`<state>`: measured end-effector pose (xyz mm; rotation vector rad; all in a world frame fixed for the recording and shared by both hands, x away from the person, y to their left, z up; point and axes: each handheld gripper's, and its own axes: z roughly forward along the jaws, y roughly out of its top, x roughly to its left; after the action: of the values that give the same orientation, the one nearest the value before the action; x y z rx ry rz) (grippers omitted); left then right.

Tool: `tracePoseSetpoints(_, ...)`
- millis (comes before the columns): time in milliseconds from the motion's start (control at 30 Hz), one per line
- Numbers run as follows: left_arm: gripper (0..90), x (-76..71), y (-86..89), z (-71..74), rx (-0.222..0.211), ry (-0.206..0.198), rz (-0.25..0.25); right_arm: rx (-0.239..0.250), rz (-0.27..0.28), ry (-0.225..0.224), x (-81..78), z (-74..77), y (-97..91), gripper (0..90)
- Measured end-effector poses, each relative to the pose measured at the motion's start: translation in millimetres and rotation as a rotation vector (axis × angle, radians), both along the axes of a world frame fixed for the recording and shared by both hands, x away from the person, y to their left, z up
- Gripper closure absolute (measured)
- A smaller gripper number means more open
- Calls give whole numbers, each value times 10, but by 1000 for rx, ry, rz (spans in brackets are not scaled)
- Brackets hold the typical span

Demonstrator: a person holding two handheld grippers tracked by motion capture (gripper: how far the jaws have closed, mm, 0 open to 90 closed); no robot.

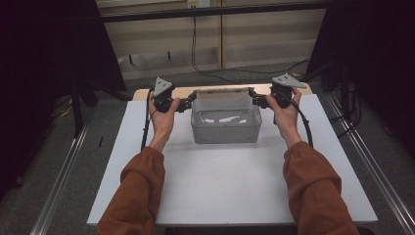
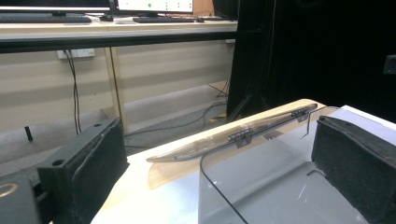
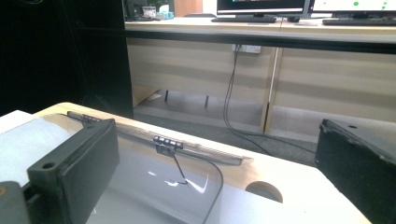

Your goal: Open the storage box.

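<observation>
High view: your left gripper (image 1: 187, 104) and right gripper (image 1: 255, 100) flank the clear plastic hinged-lid box (image 1: 225, 125), lid already up. Fingers on both are spread, holding nothing, so closing or moving it looks left.

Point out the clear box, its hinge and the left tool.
clear box (image 1: 225, 132), high view, front wall.
hinge (image 2: 240, 136), left gripper view, black knuckle on the back rim.
left tool (image 1: 187, 103), high view, between its tips by the box corner.

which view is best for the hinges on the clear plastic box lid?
The left gripper view: two dark hinges along the rear edge of the clear plastic box's open lid show close and sharp. The right gripper view shows the same hinges, one partly behind a jaw. The high view shows the whole box, its hinges too small to see.
</observation>
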<state>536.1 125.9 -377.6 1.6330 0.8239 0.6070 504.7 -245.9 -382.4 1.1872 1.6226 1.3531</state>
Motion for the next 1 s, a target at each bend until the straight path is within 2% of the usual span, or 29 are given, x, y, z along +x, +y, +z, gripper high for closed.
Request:
tracePoseSetpoints(100, 31, -28, -1, -1, 1, -4, -5, 8, -2, -5, -41, 1, 0, 0)
tracePoseSetpoints(200, 32, -92, 3, -5, -15, -27, -1, 5, -4, -11, -96, -21, 8, 0)
tracePoseSetpoints(233, 31, -113, 3, -5, -27, -19, -4, -1, -4, -11, -111, -28, 7, 0)
tracePoseSetpoints(333, 32, -186, 27, -2, -23, -21, -12, -8, -6, -9, -172, -61, 9, 0)
tracePoseSetpoints(433, 36, -249, 70, -5, -34, -15, -12, 1, -4, -8, -240, -92, 8, 0)
tracePoseSetpoints(533, 41, -295, 107, 4, -14, -20, -7, 6, -2, -7, -309, -106, 15, 0)
tracePoseSetpoints(633, 41, -357, 145, 4, -32, -20, -10, 15, 5, -14, -368, -100, 28, 0)
tracePoseSetpoints(700, 41, -401, 171, -6, -30, -23, -3, 9, 10, -16, -414, -89, 35, 0)
tracePoseSetpoints(800, 41, -467, 215, -34, -57, -14, 7, 3, 1, -37, -494, -95, 12, 0)
tracePoseSetpoints(867, 41, -519, 249, -50, -39, -15, 11, -2, -9, -31, -534, -108, -10, 0)
tracePoseSetpoints(967, 41, -595, 289, -79, -54, -11, 10, -9, -6, -35, -593, -118, -27, 0)
tracePoseSetpoints(1000, 41, -619, 309, -90, -47, -11, 8, -19, -3, -33, -621, -118, -33, 0)
